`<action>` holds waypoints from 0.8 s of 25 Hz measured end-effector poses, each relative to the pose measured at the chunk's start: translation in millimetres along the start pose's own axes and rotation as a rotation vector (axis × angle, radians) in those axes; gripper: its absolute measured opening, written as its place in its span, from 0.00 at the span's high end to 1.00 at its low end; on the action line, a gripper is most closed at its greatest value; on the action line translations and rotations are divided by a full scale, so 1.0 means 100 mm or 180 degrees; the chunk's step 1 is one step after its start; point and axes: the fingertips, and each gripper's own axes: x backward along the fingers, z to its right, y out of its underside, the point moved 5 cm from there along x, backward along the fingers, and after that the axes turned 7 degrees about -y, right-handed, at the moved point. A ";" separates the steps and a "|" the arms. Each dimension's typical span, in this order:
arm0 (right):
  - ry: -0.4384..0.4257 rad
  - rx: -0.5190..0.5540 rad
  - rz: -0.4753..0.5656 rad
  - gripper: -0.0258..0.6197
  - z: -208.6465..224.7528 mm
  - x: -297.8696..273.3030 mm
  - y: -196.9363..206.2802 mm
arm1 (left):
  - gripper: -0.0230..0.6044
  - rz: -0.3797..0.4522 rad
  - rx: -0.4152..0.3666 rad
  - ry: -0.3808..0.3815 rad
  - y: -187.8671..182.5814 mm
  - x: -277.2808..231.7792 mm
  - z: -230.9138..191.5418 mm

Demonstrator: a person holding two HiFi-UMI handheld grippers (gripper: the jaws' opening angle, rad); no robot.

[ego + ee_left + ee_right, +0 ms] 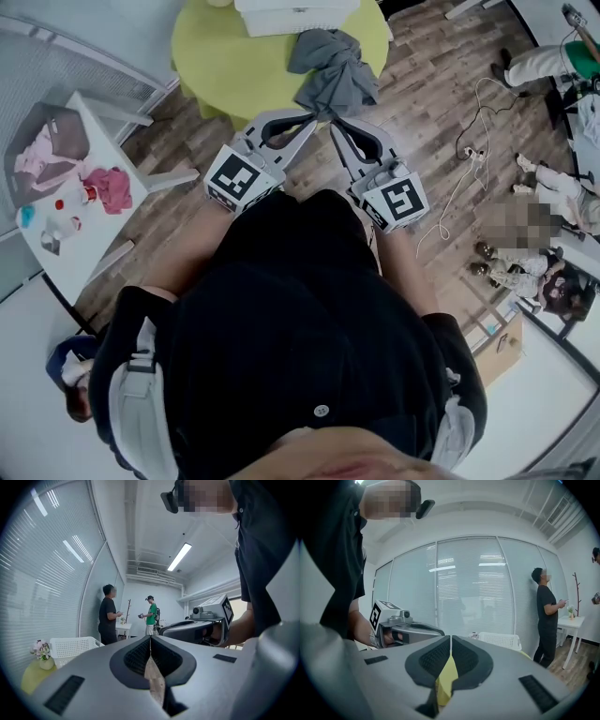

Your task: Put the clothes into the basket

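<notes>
Open wood floor point(422, 103) lies right of the green table point(211, 56); grey clothes point(333, 75) drape its near edge.

Table point(211, 66): yellow-green
Basket point(70, 647): white, perforated lattice
Garment point(333, 70): grey
Floor point(441, 103): brown wood planks
Marker cubes point(242, 180): black-and-white squares
Cloth point(111, 187): pink

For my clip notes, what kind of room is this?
Probably an office or lab room: wall-high blinds, a strip ceiling light, and cables lying loose on the wood floor.
</notes>
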 end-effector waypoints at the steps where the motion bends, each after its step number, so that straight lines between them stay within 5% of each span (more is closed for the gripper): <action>1: 0.0013 -0.0007 -0.0018 0.91 0.03 -0.02 0.00 | 0.95 -0.0005 0.0016 0.0000 0.01 -0.01 -0.04; 20: -0.0122 -0.0112 -0.0105 0.91 1.18 -0.49 0.09 | 0.95 -0.0130 0.0029 -0.0279 0.10 -0.80 -0.72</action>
